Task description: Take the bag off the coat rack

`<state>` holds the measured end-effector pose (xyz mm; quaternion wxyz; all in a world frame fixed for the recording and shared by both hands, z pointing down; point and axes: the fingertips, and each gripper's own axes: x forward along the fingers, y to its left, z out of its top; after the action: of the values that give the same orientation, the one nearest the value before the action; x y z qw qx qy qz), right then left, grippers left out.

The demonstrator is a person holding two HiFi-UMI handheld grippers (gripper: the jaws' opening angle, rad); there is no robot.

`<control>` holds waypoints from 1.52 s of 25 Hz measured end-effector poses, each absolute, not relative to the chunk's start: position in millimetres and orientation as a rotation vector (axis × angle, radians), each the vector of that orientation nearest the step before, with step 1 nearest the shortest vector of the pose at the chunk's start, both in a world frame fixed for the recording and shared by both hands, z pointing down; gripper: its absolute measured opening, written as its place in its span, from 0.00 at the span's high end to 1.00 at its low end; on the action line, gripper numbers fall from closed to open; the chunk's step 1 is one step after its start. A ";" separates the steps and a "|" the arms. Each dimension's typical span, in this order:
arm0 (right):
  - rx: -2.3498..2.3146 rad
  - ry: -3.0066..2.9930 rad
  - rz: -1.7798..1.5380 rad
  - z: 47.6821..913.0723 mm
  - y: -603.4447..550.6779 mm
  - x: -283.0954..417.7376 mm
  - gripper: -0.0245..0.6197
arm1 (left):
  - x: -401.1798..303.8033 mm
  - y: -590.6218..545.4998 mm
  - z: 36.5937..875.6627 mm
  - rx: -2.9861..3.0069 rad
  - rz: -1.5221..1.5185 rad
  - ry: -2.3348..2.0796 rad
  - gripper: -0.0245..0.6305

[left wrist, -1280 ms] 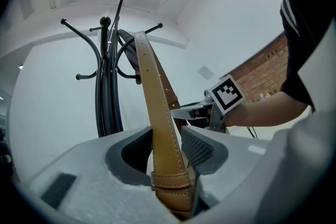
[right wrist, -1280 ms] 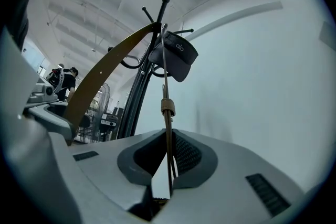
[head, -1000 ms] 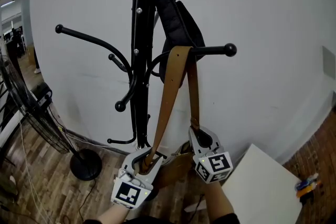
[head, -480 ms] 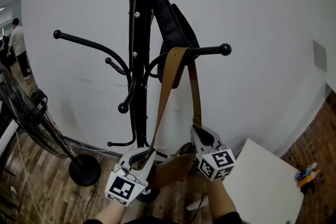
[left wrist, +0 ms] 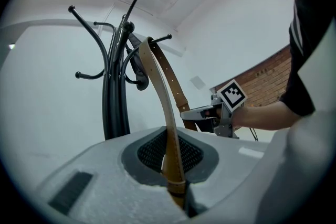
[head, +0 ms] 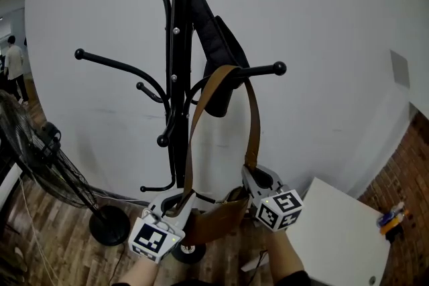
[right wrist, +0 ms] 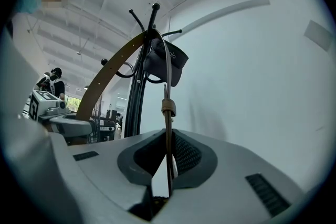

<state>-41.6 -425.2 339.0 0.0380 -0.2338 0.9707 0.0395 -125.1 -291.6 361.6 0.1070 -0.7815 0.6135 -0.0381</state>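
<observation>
Down low, the left tool (left wrist: 175, 186) is clamped tight on one leg of the brown strap (head: 196, 130). The right tool (right wrist: 167, 178) is pinched narrow on the other leg, just under its keeper loop. Between them hangs the brown bag (head: 218, 219), well below the peg (head: 258, 69) that carries it.

Both grips look sound, so the job now, I'd say, is the lift. Raise both tools together so the strap goes slack. Then carry its loop outward along the peg and over the knob (head: 280, 67) at the tip. Keep the two legs even, or the loop may skew and catch on that knob.

Watch the black item (head: 216, 43) hanging right behind the loop on the coat rack (head: 176, 77), since a dragged strap could pull it along. Beyond that there is only bare white wall (head: 322, 43).
</observation>
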 end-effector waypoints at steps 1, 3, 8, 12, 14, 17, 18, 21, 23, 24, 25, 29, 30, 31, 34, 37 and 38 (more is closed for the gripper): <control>-0.712 2.979 0.121 337.2 -423.8 -41.7 0.92 | -125.7 -290.7 359.7 -2.300 -0.114 1.802 0.95; -0.706 2.977 0.120 333.6 -421.3 -41.7 0.92 | -126.1 -289.3 356.4 -2.301 -0.118 1.792 0.95; -0.704 2.975 0.120 327.1 -415.3 -40.6 0.92 | -126.0 -286.4 351.5 -2.310 -0.119 1.774 0.95; -0.714 2.970 0.122 323.6 -412.4 -36.7 0.92 | -123.6 -283.9 348.0 -2.317 -0.115 1.757 0.95; -0.724 2.964 0.120 322.7 -412.4 -33.6 0.92 | -121.9 -284.3 346.4 -2.322 -0.115 1.744 0.95; -0.740 2.956 0.119 319.1 -413.3 -28.4 0.92 | -118.7 -285.9 342.0 -2.331 -0.113 1.720 0.95; -0.745 2.954 0.120 317.3 -413.8 -26.7 0.92 | -117.8 -286.7 340.2 -2.333 -0.112 1.711 0.95; -0.761 2.947 0.120 311.9 -414.5 -20.2 0.92 | -114.2 -288.0 335.3 -2.338 -0.109 1.686 0.95; -0.773 2.941 0.115 308.7 -414.3 -15.0 0.92 | -110.6 -288.0 332.3 -2.342 -0.110 1.669 0.95; -0.778 2.938 0.113 307.3 -414.1 -12.6 0.92 | -108.6 -288.2 331.0 -2.345 -0.112 1.658 0.95; -0.782 2.935 0.112 305.9 -414.0 -10.4 0.92 | -106.5 -288.7 329.8 -2.347 -0.115 1.648 0.95; -0.804 2.925 0.112 302.1 -414.6 -1.6 0.92 | -99.8 -292.3 325.0 -2.362 -0.113 1.611 0.95; -0.808 2.923 0.109 301.5 -414.6 0.6 0.92 | -98.6 -292.9 324.1 -2.365 -0.113 1.604 0.95; -0.812 2.920 0.106 300.9 -414.5 2.9 0.92 | -97.5 -293.3 323.2 -2.367 -0.113 1.598 0.95; -0.827 2.915 0.103 299.1 -414.2 8.9 0.92 | -93.6 -294.9 319.6 -2.377 -0.110 1.578 0.95; -0.843 2.917 0.095 298.3 -415.2 13.4 0.92 | -90.6 -298.6 314.6 -2.385 -0.110 1.556 0.95; -0.848 2.920 0.094 297.8 -416.0 14.5 0.92 | -90.1 -300.2 312.3 -2.387 -0.109 1.549 0.95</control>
<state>14.5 -416.0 297.8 0.0497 -0.2783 0.9587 0.0308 -90.1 -300.2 312.3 0.1466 -0.8292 0.5380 -0.0378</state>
